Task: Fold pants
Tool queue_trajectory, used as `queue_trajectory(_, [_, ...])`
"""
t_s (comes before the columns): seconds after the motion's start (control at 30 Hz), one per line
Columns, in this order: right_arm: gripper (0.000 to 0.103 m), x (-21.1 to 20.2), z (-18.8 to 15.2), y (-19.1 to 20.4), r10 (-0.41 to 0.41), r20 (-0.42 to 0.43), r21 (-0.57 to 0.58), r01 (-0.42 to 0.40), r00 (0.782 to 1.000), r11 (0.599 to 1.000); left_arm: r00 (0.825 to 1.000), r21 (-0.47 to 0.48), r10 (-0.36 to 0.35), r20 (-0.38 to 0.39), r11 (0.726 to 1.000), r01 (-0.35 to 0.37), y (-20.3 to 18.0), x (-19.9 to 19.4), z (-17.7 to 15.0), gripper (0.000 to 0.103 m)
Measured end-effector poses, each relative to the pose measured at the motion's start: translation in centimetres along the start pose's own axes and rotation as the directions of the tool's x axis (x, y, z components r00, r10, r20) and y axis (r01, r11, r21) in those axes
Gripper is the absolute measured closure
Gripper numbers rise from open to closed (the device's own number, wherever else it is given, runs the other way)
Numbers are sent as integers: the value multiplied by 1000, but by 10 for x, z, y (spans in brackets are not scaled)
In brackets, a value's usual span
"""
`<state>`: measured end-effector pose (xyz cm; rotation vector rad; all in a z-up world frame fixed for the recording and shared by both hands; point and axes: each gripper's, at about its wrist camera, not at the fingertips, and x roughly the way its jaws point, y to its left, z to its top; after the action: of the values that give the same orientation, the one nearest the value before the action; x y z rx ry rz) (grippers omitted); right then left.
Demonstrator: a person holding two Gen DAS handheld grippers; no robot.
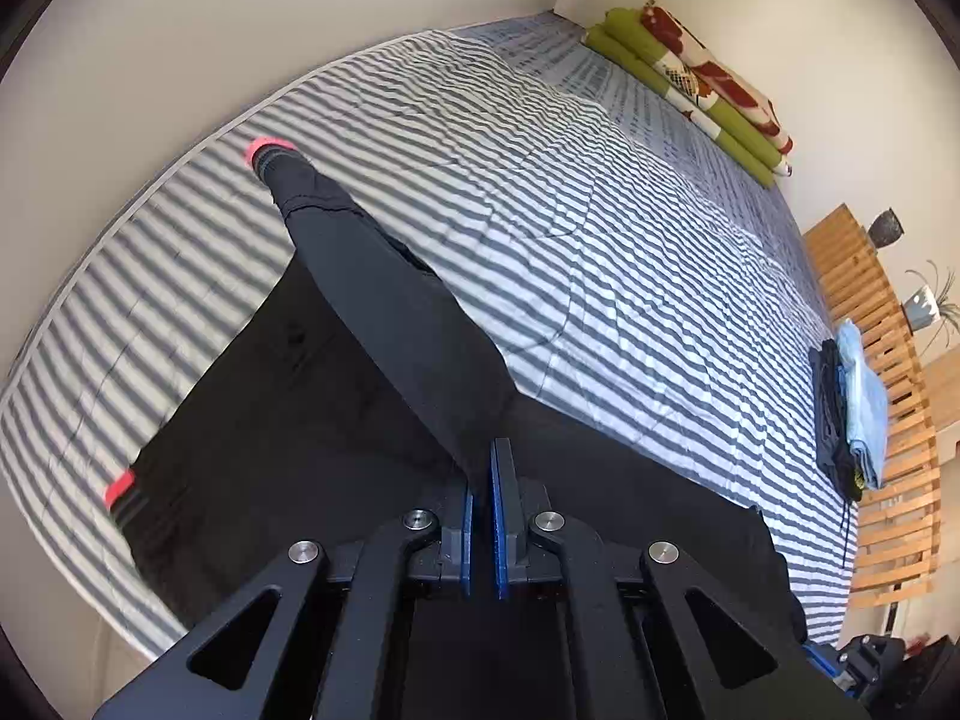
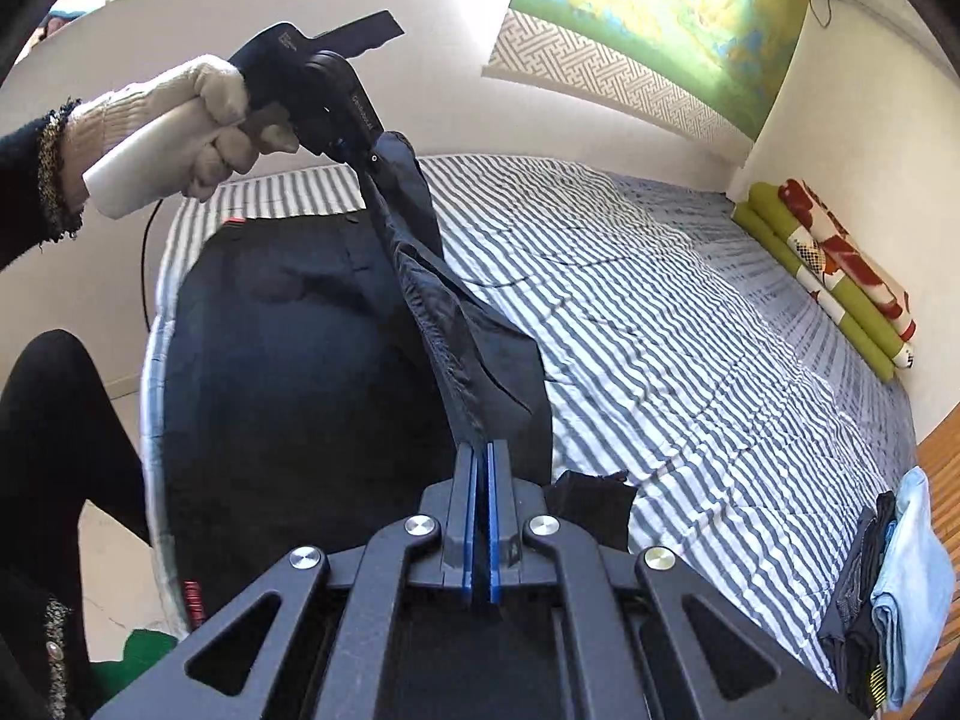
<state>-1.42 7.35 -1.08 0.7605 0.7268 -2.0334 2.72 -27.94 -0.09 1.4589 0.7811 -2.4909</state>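
Black pants with red cuffs lie on the striped bed (image 1: pixel 600 240). My left gripper (image 1: pixel 483 474) is shut on a raised fold of the pants (image 1: pixel 384 282), which runs taut away to one red cuff (image 1: pixel 267 150). The other leg lies flat, its red cuff (image 1: pixel 120 489) near the bed's edge. My right gripper (image 2: pixel 483 456) is shut on the same lifted edge of the pants (image 2: pixel 456 324). That edge stretches up to the left gripper (image 2: pixel 373 161), held high by a gloved hand (image 2: pixel 210 132). The rest of the pants (image 2: pixel 282 372) lies spread on the bed (image 2: pixel 660 330).
A folded green and red blanket (image 1: pixel 690 78) (image 2: pixel 840 276) lies along the far wall. A stack of folded clothes (image 1: pixel 852 408) (image 2: pixel 888 588) sits at the bed's right edge beside wooden slats (image 1: pixel 888 432). A person's dark leg (image 2: pixel 54 420) stands at the left.
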Motion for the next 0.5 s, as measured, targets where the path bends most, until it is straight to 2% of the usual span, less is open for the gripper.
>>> queue_trajectory(0.1, [100, -15, -7, 49, -22, 3, -37, 22, 1000, 999, 1000, -36, -14, 25, 999, 15, 39, -29, -48, 99])
queue_trajectory(0.27, [99, -12, -39, 104, 109, -60, -9, -110, 992, 994, 999, -108, -17, -46, 994, 12, 102, -26, -114, 98])
queue_trajectory(0.33, [94, -8, -53, 113, 144, -97, 24, -142, 985, 990, 997, -105, 9, -75, 994, -17, 114, -19, -129, 98])
queue_trajectory(0.4, [91, -11, -64, 109, 192, -114, 86, -183, 975, 979, 997, -91, 25, -70, 995, -32, 119, -17, -138, 98])
queue_trajectory(0.5, [79, -27, -78, 93, 248, -111, 175, -227, 962, 958, 998, -95, 21, -67, 995, -27, 121, -16, -144, 98])
